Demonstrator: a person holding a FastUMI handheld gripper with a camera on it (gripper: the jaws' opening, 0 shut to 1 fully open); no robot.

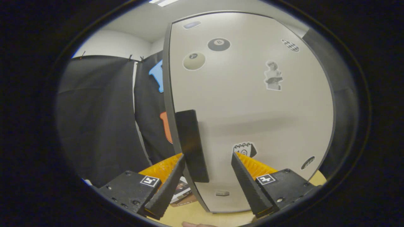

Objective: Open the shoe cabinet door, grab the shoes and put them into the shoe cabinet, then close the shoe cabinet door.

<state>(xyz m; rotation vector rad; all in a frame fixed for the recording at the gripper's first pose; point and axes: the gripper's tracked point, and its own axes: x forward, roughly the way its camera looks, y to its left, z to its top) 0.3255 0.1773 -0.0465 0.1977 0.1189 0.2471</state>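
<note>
The jaws stand apart, one finger on each side of the dark handle (192, 145) that is fixed along the free edge of the cabinet door (249, 107); whether either finger presses on the handle yet cannot be told, though the gap looks wider than the handle, so the gripper (206, 171) seems to be straddling it, not clamping it. Below the fingers lies a pale wooden surface (202, 214), with the tip of a person's hand just showing at its nearest edge. Just beyond the left finger, low down beside the door's edge, something printed like a box or magazine (181, 189) lies on that surface. The door itself is a broad, flat white panel with a dark rim, dotted with stickers, and it rises just ahead of the fingers. It looks stiff and fairly light, likely to swing on hinges along its far side, so a pull at the handle should turn it easily. The handle is a smooth rigid slab, possibly slick, so the best hold is probably across its two long faces near its middle, closing firmly before pulling. Beyond the door's edge hangs the black cloth wall (94, 119) of the booth, with a white wall above it. The shoes cannot be made out from here.
</note>
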